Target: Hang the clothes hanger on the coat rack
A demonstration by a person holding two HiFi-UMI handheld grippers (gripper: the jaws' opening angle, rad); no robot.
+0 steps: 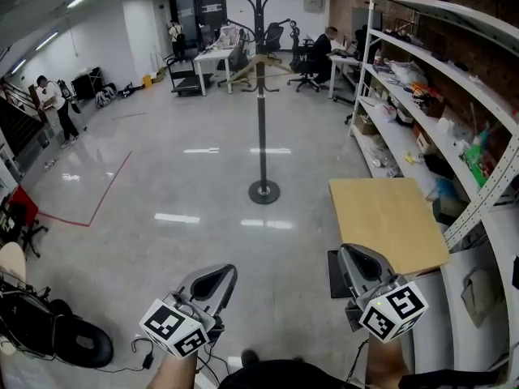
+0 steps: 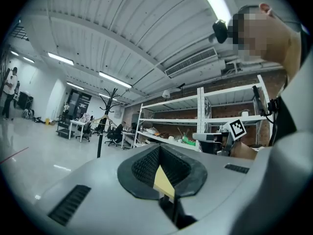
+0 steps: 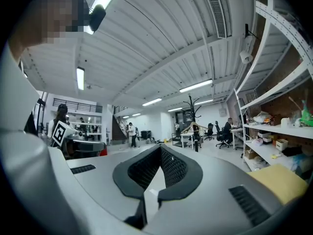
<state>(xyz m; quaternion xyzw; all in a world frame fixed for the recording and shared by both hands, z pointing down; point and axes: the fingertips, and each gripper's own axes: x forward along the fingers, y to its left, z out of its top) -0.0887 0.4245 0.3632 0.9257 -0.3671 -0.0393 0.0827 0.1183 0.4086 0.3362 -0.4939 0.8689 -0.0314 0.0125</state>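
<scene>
A tall black coat rack (image 1: 261, 96) stands on the shiny floor in the middle of the room. A wooden clothes hanger (image 1: 258, 63) hangs from its arms. The left gripper view shows the rack (image 2: 101, 131) far off, and so does the right gripper view, with the rack (image 3: 194, 126) and hanger (image 3: 194, 127). My left gripper (image 1: 217, 280) is low at the bottom of the head view, shut and empty. My right gripper (image 1: 354, 259) is beside it, also shut with nothing held. Both point level toward the rack, well short of it.
A light wooden table (image 1: 388, 221) stands just ahead of the right gripper. White metal shelving (image 1: 442, 112) full of clutter runs along the right wall. A black wheeled object (image 1: 49, 331) lies at the lower left. Desks, chairs and seated people (image 1: 324, 51) fill the back.
</scene>
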